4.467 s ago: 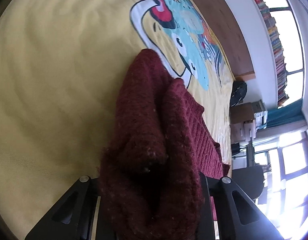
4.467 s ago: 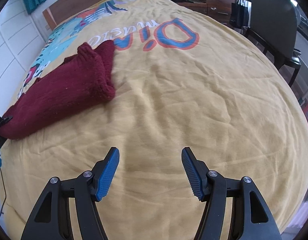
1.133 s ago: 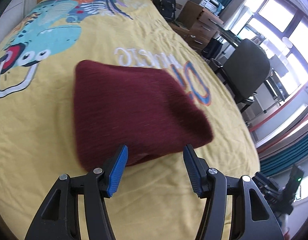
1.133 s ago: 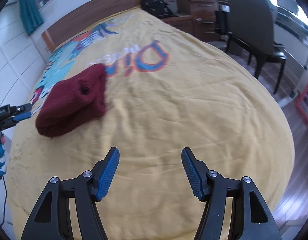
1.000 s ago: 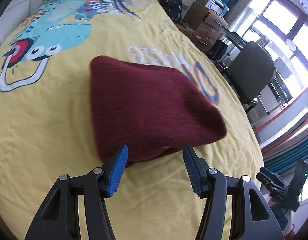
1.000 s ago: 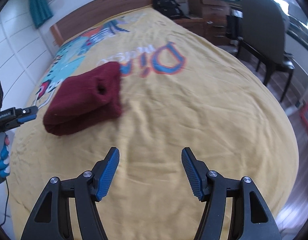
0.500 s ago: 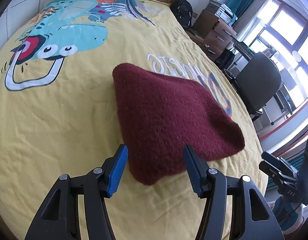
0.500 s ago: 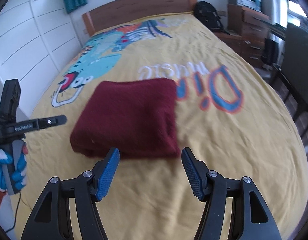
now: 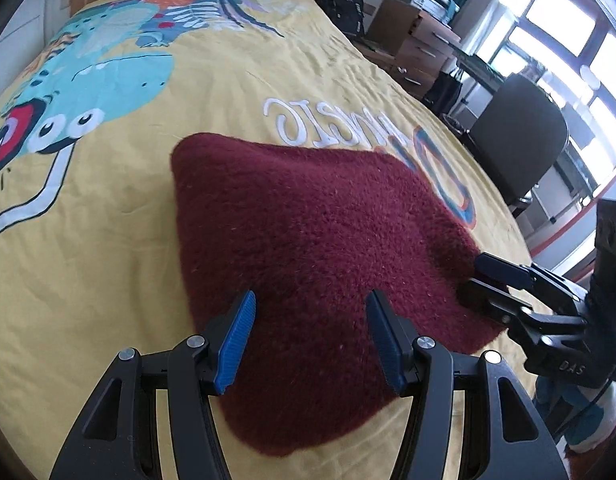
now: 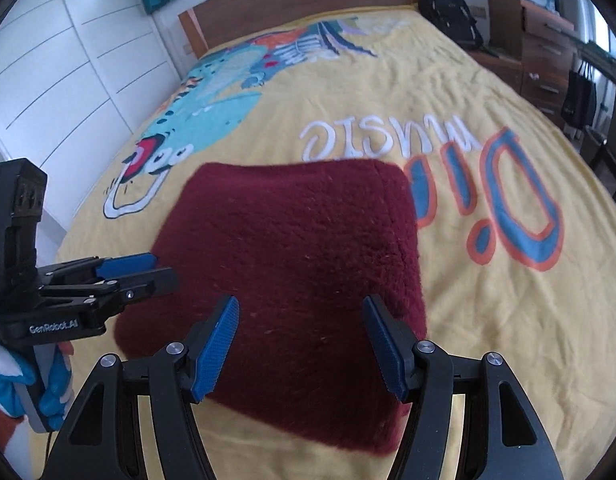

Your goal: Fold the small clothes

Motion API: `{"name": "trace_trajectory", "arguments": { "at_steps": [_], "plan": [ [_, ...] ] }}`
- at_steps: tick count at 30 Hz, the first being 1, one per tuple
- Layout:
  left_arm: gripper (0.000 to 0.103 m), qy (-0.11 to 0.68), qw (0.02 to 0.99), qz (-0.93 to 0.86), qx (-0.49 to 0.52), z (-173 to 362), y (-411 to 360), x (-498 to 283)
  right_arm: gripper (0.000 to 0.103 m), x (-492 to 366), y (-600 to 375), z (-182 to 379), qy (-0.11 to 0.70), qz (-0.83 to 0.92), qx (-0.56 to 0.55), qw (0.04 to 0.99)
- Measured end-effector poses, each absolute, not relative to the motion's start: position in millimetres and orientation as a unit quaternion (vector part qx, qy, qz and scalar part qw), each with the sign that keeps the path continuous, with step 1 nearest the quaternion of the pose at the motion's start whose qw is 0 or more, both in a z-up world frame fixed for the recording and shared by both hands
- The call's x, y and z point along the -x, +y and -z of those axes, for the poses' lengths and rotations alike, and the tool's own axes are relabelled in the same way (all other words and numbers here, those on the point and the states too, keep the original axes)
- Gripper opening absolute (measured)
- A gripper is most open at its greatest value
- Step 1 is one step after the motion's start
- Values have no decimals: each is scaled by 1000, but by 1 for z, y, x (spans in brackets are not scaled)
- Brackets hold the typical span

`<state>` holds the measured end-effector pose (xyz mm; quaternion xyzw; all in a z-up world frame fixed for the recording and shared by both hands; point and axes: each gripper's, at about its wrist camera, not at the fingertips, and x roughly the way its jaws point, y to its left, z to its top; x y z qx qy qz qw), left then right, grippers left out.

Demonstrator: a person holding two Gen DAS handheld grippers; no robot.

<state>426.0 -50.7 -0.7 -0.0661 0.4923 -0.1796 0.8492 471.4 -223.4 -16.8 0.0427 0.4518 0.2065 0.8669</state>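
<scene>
Folded red sweater point(image 9: 308, 248) flat on the yellow bedspread point(image 9: 108, 248), left gripper point(image 9: 309, 338) and right gripper point(image 10: 300, 340) above its near edge, jaws apart, holding nothing

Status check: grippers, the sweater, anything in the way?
Left gripper open, right gripper open, both over the sweater. Sweater folded, flat on the bedspread. Nothing in the way.

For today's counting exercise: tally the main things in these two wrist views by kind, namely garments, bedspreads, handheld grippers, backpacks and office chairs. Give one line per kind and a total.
Maroon knitted garment: 1
Yellow bedspread: 1
Handheld grippers: 2, left gripper and right gripper
Black backpack: 1
Black office chair: 1
Total: 6
</scene>
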Motion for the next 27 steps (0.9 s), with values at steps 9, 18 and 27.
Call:
{"name": "trace_trajectory", "arguments": {
  "at_steps": [9,18,27],
  "plan": [
    [52,500,844,189,47,31,-68,-426,67,-473,-244,61,455,-226,-77,858],
    [61,480,858,172,62,7,-55,-427,67,-478,-253,26,436,-217,-86,869],
    [75,499,853,120,95,21,-18,-440,76,-505,-258,50,489,-190,-83,847]
  ]
}}
